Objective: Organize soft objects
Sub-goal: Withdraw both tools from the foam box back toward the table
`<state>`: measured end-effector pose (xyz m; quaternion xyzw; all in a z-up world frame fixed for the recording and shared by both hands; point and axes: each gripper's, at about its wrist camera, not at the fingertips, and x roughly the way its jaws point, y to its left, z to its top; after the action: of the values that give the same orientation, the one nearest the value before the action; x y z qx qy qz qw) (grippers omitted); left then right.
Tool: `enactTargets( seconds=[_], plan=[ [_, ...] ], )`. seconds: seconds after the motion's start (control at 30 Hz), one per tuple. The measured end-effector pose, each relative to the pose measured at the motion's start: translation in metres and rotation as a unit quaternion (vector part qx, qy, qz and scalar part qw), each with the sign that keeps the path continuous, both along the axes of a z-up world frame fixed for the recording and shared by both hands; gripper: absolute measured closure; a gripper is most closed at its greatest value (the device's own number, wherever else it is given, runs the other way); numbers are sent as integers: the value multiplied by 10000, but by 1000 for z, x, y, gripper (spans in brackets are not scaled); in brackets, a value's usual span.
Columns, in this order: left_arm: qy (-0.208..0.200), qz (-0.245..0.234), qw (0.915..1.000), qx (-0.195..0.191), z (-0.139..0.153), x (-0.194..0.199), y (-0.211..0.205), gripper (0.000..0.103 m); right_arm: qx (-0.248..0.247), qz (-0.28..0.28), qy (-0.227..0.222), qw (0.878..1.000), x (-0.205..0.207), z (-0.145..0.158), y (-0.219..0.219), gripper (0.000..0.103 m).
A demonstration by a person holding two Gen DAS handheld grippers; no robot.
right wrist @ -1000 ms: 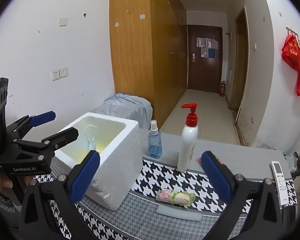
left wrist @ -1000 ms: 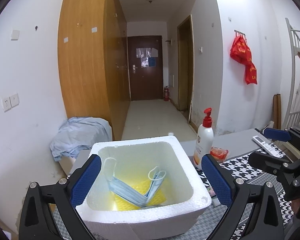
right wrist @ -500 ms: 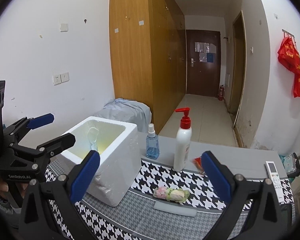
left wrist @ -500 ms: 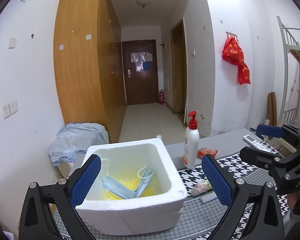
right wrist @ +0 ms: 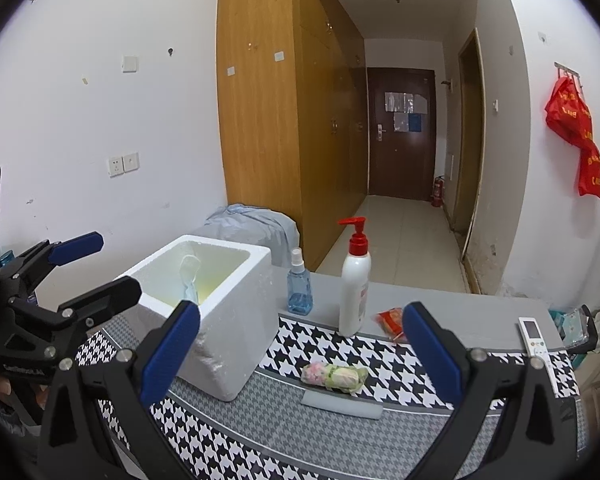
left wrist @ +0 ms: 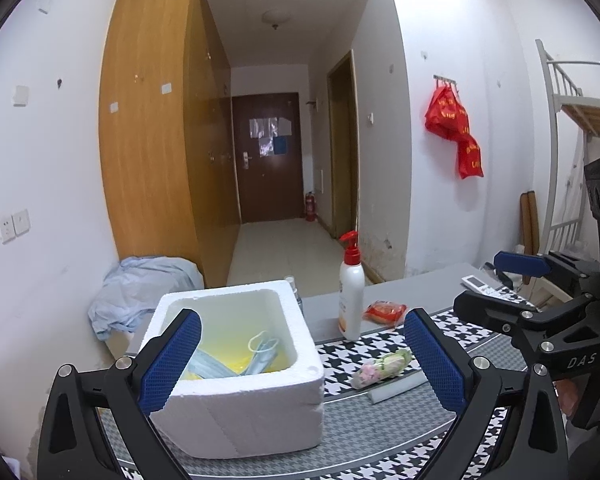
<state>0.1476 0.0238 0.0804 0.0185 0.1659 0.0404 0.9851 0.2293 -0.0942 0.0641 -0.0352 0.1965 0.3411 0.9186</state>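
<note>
Both tongs, left [left wrist: 302, 362] and right [right wrist: 300, 354], hang released and empty above the surface's near edge, because the masks [left wrist: 236, 358] already lie inside the foam box [left wrist: 244, 404], leaving the wrapped bundle [right wrist: 334, 376] outside.

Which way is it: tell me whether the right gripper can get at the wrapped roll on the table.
Probably yes. The right gripper is open and empty, and the wrapped roll lies in the open ahead of it, with only a grey strip beside it.

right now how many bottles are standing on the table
2. The white pump bottle with a red pump stands at the back middle; the small blue spray bottle stands between it and the foam box. None seems hidden.
</note>
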Motion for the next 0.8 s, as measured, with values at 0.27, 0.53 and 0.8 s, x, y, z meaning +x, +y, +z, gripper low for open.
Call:
enactTargets(
  seconds=[0.27,0.53,0.8],
  plan=[
    [-127,-171,9998,-55,-11,-9,-10,1,60,-132,66,9999,-3,-12,-13,1],
    [-181,-331,9989,-265,-26,-5,-16,1,47,-242,53,9997,-3,-26,-24,1],
    [-181,-498,9980,-331,-46,-2,-29,1,-43,-333,50,9994,0,-44,-32,1]
  ],
)
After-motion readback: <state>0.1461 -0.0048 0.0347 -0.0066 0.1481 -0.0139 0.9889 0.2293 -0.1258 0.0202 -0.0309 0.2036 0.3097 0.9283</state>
